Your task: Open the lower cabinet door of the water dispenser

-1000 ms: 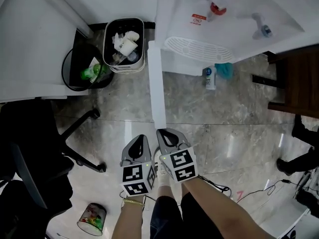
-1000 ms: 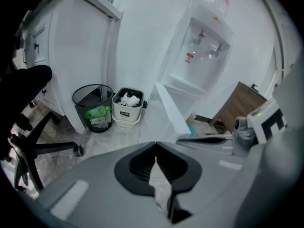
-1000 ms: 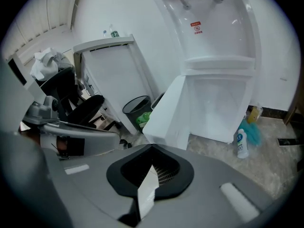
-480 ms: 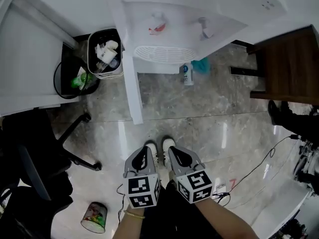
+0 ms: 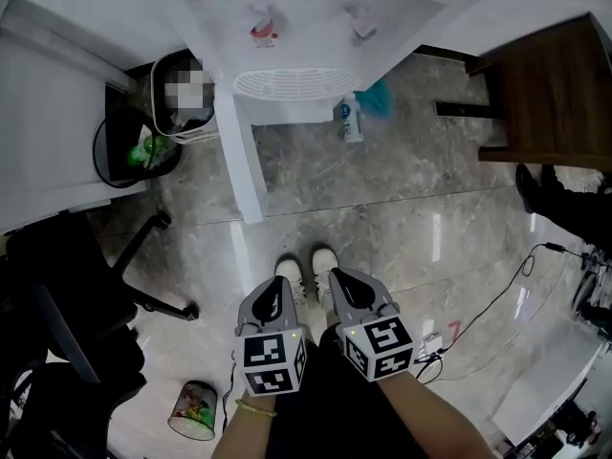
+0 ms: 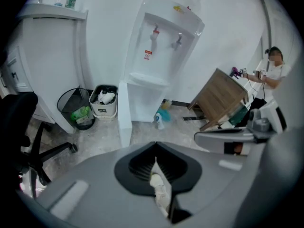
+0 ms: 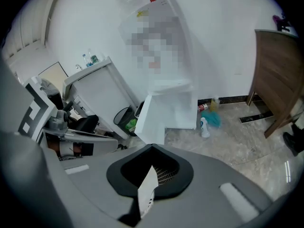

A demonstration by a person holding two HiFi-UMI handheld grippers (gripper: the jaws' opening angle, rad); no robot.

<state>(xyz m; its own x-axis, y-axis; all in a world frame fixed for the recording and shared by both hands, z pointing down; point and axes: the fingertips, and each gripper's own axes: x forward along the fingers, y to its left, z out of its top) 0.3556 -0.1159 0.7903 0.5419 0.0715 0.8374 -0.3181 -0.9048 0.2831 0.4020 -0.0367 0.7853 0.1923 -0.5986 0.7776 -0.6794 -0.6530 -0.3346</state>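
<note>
The lower cabinet door (image 5: 239,165) of the water dispenser (image 5: 306,27) stands swung right out from the white body, hinged at its left side, its edge pointing across the marble floor (image 5: 382,208) toward the person's shoes (image 5: 306,268). By my reading the job is done, which would explain why both tools are held in close to the person's waist, well apart from the door, instead of reaching for it. The left gripper (image 5: 273,296) has its jaws pressed together with nothing between them, and the right gripper (image 5: 342,285) is likewise closed and empty; both angle down at the floor. A spray bottle (image 5: 349,120) and a teal cloth (image 5: 376,98) lie just beside the dispenser's foot on the right, out of the door's swing. A white bin (image 5: 191,103) and a black wire basket (image 5: 129,146) sit on the hinge side, behind the open door. As for writing, there is a red sticker (image 5: 261,34) below one tap (a hot-water warning, I'd guess), but its print is too small to read. The bottle's blue label is unreadable too. Each marker cube (image 5: 273,363) shows only black-and-white squares, no words.
</note>
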